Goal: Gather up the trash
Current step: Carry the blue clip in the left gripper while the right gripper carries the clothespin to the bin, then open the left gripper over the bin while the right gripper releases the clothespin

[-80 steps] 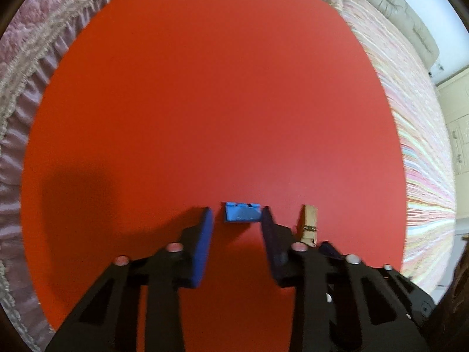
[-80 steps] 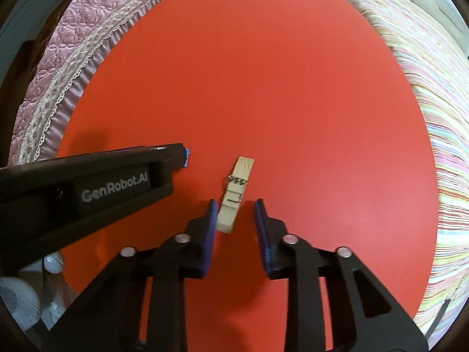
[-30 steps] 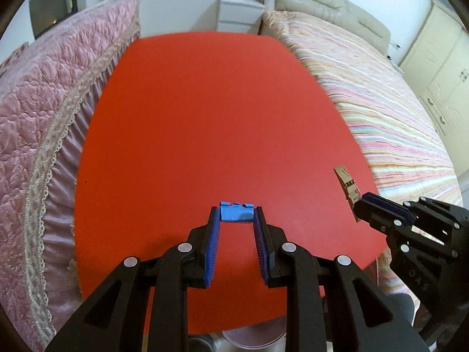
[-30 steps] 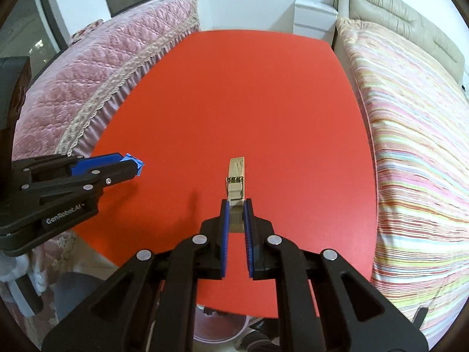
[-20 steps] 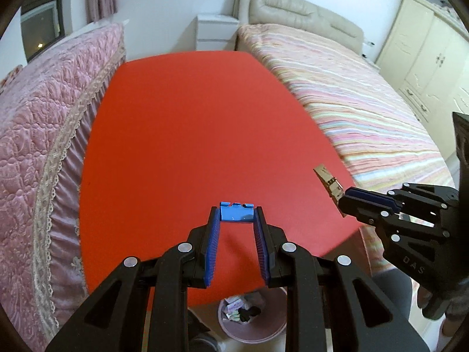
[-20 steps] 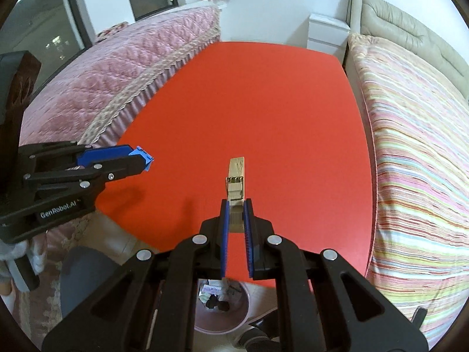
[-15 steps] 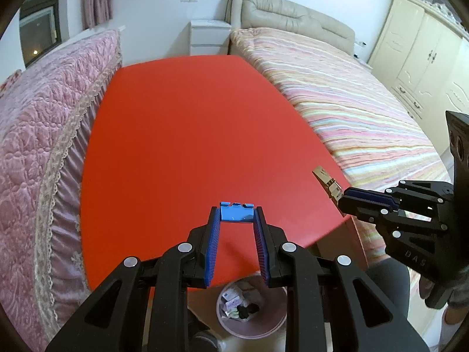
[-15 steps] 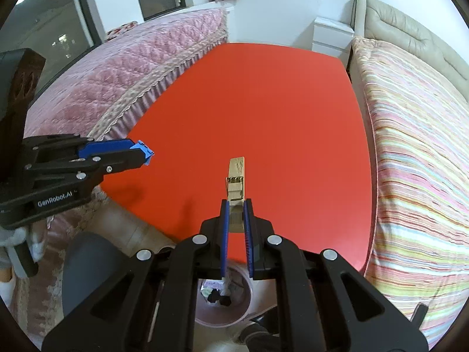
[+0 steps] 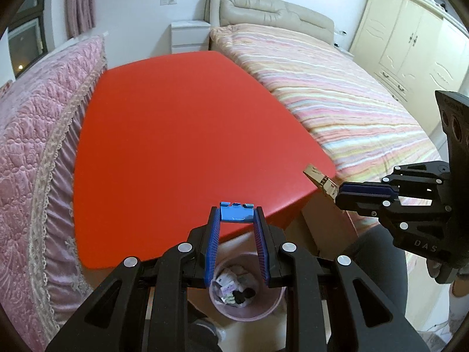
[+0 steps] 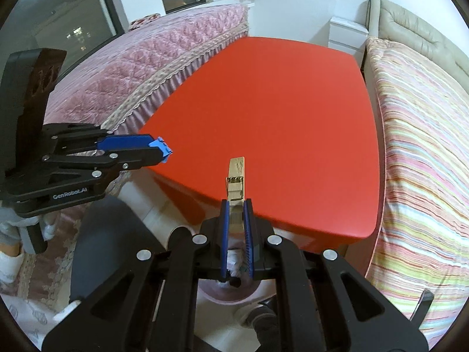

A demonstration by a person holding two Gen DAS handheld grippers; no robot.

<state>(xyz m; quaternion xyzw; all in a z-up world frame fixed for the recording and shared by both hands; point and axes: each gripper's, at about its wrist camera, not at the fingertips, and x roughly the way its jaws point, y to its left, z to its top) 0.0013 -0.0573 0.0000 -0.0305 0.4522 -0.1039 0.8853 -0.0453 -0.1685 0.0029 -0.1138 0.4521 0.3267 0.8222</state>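
Note:
My left gripper [image 9: 236,215] is shut on a small blue plastic piece [image 9: 236,213], held in the air past the near edge of the red table [image 9: 176,123]. It also shows in the right wrist view [image 10: 159,152], with the blue piece [image 10: 162,148] at its tip. My right gripper [image 10: 236,205] is shut on a wooden clothespin [image 10: 236,182], also off the table's near edge. In the left wrist view the right gripper [image 9: 337,193] holds the clothespin [image 9: 319,179] at the right. A pink trash bin [image 9: 246,293] with scraps stands on the floor below both grippers.
A pink quilted bed [image 9: 32,146] runs along the table's left side and a striped bed [image 9: 337,96] along its right. A white nightstand [image 9: 190,36] stands at the far end. A cream wardrobe [image 9: 410,38] is at the far right.
Both grippers closed on their items, lifted them off the table and drew back past its near edge. The trash bin on the floor has come into view below them.

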